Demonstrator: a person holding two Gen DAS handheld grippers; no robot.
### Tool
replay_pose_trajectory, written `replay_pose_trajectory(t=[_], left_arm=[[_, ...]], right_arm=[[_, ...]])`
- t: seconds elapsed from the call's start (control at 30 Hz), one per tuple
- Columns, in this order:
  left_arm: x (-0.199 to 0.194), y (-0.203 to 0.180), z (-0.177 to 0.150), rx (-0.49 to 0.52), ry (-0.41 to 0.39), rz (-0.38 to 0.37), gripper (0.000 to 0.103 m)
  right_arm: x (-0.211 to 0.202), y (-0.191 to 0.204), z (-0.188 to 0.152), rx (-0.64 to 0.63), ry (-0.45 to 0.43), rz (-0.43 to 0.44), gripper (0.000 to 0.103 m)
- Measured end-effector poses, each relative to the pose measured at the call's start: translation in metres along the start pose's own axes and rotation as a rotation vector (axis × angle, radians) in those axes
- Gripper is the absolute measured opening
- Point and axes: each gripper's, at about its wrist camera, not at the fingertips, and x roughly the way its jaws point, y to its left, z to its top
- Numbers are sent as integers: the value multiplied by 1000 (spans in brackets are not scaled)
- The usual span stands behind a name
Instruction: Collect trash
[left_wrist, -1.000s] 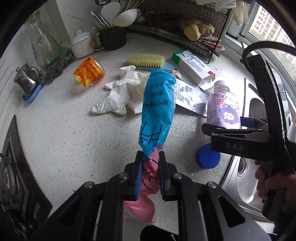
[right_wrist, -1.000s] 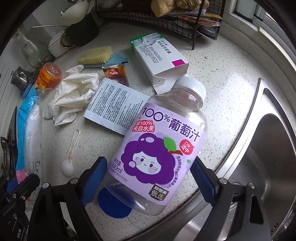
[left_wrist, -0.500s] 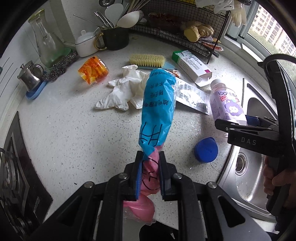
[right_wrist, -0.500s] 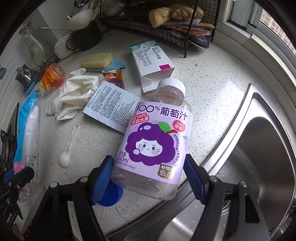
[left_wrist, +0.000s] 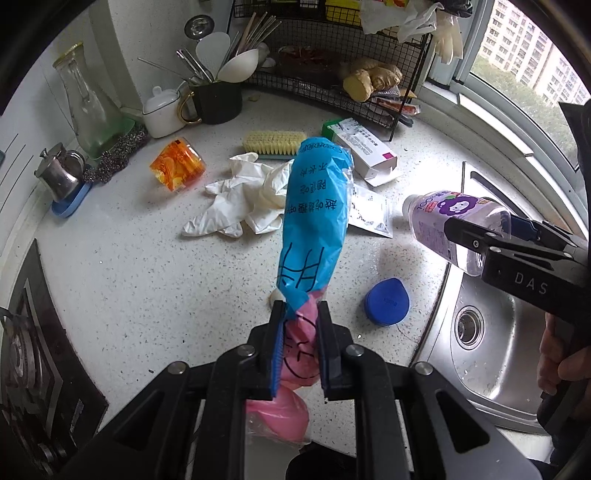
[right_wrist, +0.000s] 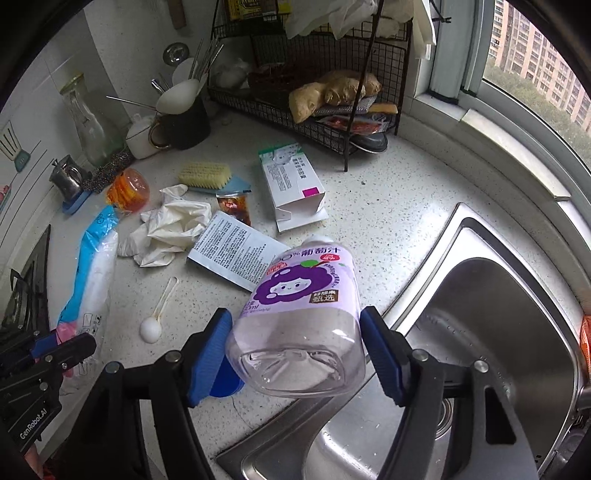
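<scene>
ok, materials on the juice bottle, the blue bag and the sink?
Juice bottle: clear hard plastic, glossy; you see straight through its moulded base, with a printed purple sleeve round the body. Blue bag: thin plastic film, slightly shiny; it crinkles and bunches where it is gripped. Sink: looks like brushed stainless steel, grey with soft reflections and water drops.

Both wrist cameras look steeply down along their jaws at the tabletop (left_wrist: 122, 266) from close above, sharing the sink (right_wrist: 498, 295) edge and the white gloves (left_wrist: 240, 199)
</scene>
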Motion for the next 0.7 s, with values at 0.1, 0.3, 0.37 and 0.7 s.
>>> replay_pose_trajectory(t=[0.1,0.3,0.37,0.7], left_arm=[[-11,1,-5,-2,-19,1,14],[-31,9,-20,-24,-50,-14,14],[-38,12,-26,-32,-62,-9,14],[-88,27,-78,-73,-115,-1,14]], right_arm=[[-10,6,-3,-3,-38,1,67],[-34,22,-11,-46,-100,4,67],[-43,30,-14,-70,-119,2,67],[-92,77,-41,-167,-182,76,67]])
